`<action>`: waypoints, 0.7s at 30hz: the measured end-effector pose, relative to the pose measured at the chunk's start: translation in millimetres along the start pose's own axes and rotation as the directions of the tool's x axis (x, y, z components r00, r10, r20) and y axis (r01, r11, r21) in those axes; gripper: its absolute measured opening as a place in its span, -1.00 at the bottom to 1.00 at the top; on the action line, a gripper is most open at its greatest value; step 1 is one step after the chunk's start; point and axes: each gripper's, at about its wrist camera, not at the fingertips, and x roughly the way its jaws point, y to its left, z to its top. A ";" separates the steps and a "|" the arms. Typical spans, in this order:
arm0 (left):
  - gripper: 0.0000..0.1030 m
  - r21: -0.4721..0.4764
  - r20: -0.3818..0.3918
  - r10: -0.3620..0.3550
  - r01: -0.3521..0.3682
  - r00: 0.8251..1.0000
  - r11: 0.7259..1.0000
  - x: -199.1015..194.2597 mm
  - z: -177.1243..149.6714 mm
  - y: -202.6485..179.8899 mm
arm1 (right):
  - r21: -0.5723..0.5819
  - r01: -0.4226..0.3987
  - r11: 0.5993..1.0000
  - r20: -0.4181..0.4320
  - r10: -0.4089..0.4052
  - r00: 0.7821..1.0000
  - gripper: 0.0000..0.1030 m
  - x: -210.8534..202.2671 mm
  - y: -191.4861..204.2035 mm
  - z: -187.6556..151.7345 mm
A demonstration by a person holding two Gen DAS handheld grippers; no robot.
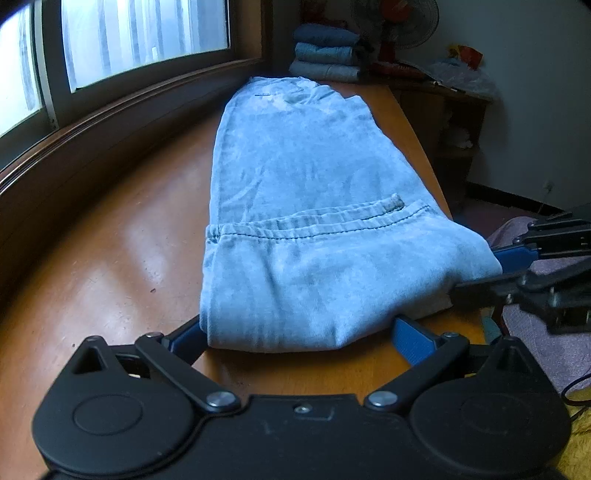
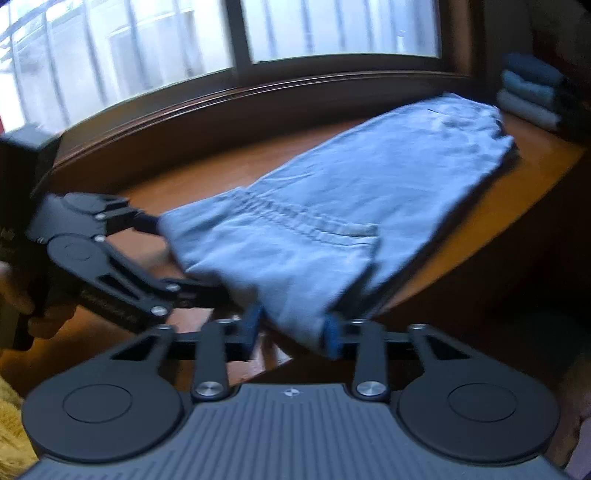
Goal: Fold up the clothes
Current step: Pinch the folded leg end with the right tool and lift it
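Light blue jeans (image 1: 306, 177) lie lengthwise on the brown table (image 1: 110, 258), their near end doubled back so a hem seam crosses the top. My left gripper (image 1: 299, 339) stands wide open at that near fold, and the cloth hides both fingertips. From the right wrist view the left gripper (image 2: 177, 258) straddles the end of the jeans (image 2: 369, 192). My right gripper (image 2: 291, 328) is narrowed on the near right corner of the cloth, which fills the gap between its blue pads (image 2: 251, 325). In the left wrist view the right gripper (image 1: 491, 273) comes in from the right edge.
A stack of folded jeans (image 1: 325, 55) sits at the table's far end, below a fan (image 1: 402, 22). A window sill (image 1: 129, 99) runs along the left side. A cluttered shelf (image 1: 461, 110) stands off the right edge. Purple fabric (image 1: 554, 350) lies beside the table's near right corner.
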 end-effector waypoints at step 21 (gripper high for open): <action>0.92 0.019 0.017 0.044 -0.044 0.999 0.999 4.1 5.5 -8.4 | -0.030 -0.045 0.999 -0.005 0.045 0.999 -0.15 -13.0 -15.5 3.2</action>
